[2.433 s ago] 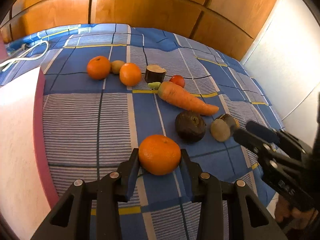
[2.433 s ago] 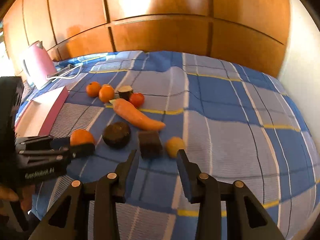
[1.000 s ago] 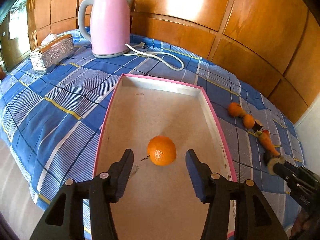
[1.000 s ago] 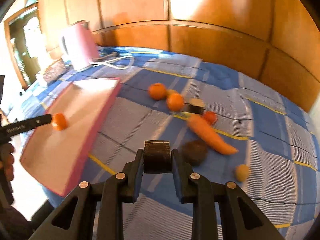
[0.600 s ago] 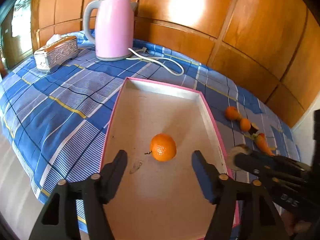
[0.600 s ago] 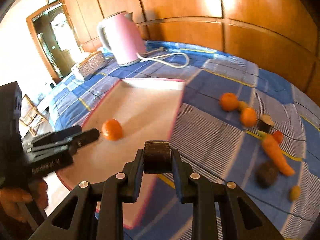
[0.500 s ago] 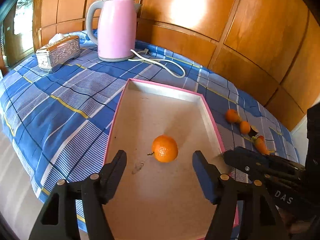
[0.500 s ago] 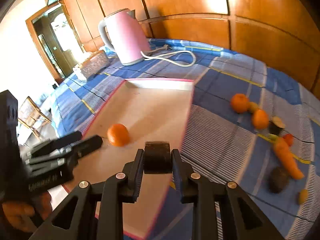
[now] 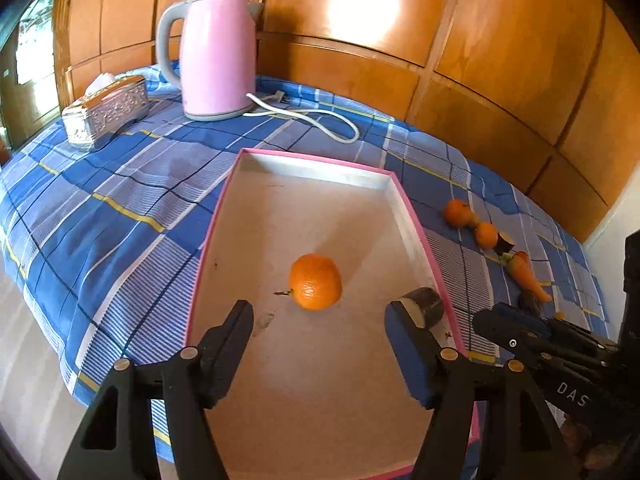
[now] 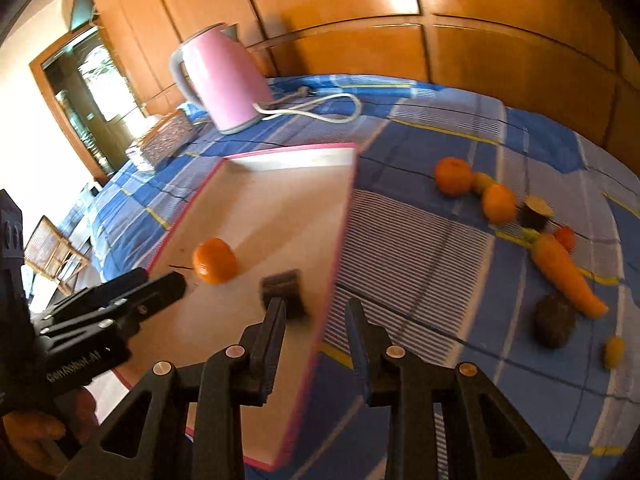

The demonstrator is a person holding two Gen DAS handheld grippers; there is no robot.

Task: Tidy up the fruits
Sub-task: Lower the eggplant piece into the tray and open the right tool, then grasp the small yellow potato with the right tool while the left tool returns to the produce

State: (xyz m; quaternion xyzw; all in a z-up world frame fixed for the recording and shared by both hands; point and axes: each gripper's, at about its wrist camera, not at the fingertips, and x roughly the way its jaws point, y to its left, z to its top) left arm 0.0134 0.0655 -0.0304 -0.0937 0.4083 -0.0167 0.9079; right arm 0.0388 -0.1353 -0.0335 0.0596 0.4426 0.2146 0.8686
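Observation:
A pink-rimmed tray [image 9: 408, 208] [image 10: 344, 216] lies on the blue checked cloth. An orange [image 9: 315, 281] [image 10: 214, 260] rests in it. A dark cut piece [image 9: 425, 307] [image 10: 282, 289] lies in the tray by its right rim. My left gripper [image 9: 318, 332] is open and empty just behind the orange. My right gripper [image 10: 316, 320] is open and empty over the tray's right rim, just behind the dark piece. Two oranges [image 10: 454, 176], a carrot [image 10: 564, 272], a dark round fruit [image 10: 554, 320] and small pieces lie on the cloth to the right.
A pink kettle [image 9: 214, 56] with a white cord [image 9: 320, 124] stands behind the tray. A silver tissue box [image 9: 106, 110] sits at the far left. Wooden panels back the table. The table edge drops off at the left.
My right gripper has opened and let go of the dark piece, which now lies in the tray. My left gripper stays open behind the orange.

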